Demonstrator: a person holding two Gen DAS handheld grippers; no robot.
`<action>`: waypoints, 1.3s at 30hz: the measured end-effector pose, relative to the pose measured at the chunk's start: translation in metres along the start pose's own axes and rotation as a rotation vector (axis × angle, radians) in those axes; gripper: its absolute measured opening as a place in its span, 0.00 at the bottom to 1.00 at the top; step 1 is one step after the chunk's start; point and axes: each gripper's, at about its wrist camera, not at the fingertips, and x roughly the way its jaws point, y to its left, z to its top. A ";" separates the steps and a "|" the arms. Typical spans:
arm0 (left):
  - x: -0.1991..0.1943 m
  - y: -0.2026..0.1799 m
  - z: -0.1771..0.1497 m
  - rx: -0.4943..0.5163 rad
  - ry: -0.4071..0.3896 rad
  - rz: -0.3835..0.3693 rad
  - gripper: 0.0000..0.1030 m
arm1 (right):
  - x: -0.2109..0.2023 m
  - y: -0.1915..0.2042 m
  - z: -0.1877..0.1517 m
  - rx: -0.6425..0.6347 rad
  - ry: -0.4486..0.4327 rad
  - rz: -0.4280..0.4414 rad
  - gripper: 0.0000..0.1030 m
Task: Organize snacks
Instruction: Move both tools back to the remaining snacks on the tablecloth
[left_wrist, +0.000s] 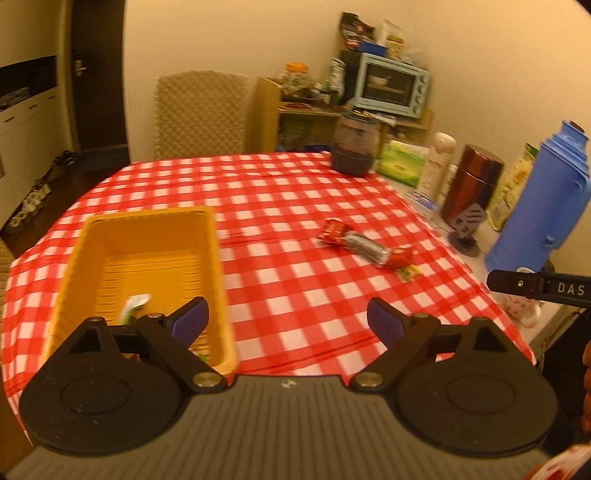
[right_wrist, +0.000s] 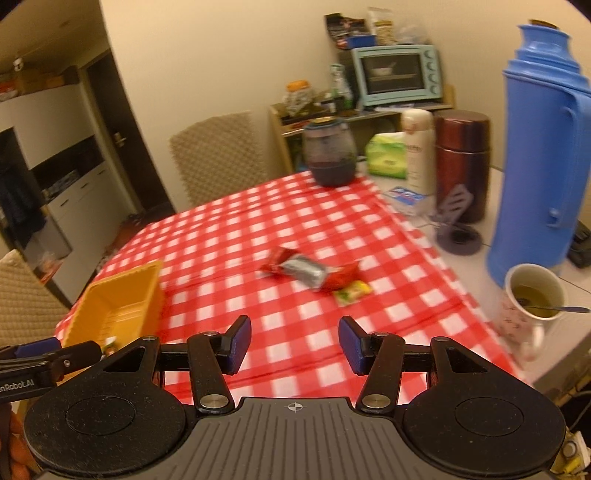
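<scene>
Most of the table is covered by a red-and-white checked cloth (left_wrist: 295, 192), smooth and faintly creased. Beyond it a blue plastic thermos (right_wrist: 535, 147) is seen. A rectangular yellow plastic basket (left_wrist: 147, 229), ribbed inside, holds what may be a green packet (left_wrist: 135, 306), blurred. Mid-cloth lie a crinkled red-and-silver snack wrapper (right_wrist: 310, 273) and a small yellow-green sachet (right_wrist: 352, 290), touching. Left gripper (left_wrist: 288, 319) is spread wide, empty; right gripper (right_wrist: 295, 343) is parted, empty.

The left gripper (left_wrist: 288, 319) gapes empty; a yellow basket (left_wrist: 92, 258) sits under its left finger, a red snack pack (left_wrist: 364, 245) ahead.
</scene>
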 end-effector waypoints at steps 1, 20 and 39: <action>0.004 -0.005 0.001 0.010 0.009 -0.005 0.89 | 0.000 -0.006 0.000 0.004 -0.001 -0.008 0.51; 0.082 -0.052 0.035 0.082 0.068 -0.051 0.90 | 0.046 -0.062 0.012 -0.041 0.031 -0.078 0.51; 0.173 -0.056 0.041 0.067 0.133 -0.053 0.92 | 0.163 -0.082 0.014 -0.259 0.107 0.035 0.71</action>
